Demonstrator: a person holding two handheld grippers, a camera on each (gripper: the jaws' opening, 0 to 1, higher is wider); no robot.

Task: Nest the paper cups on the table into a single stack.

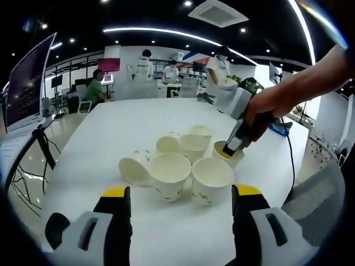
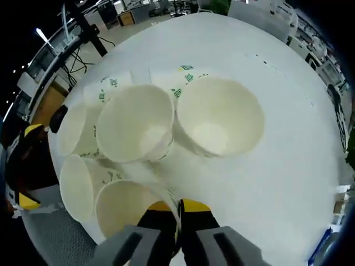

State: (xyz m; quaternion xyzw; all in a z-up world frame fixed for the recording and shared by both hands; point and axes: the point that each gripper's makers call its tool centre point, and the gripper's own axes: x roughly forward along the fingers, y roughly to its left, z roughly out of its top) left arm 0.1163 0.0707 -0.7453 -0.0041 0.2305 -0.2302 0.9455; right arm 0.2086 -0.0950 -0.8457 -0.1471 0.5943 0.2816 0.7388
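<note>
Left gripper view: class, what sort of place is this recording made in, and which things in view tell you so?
Most likely an open-plan office or lab: a large monitor on a stand, people at desks behind, and a ceiling air vent among strip lights over the white table.

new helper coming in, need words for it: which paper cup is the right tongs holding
On the white table sits a cluster of white paper cups. The held cup is on the cluster's far right in the left gripper view, just behind the nearest right-hand upright cup. It alone has the black, yellow-tipped right tongs pinching its rim, one jaw inside.
</note>
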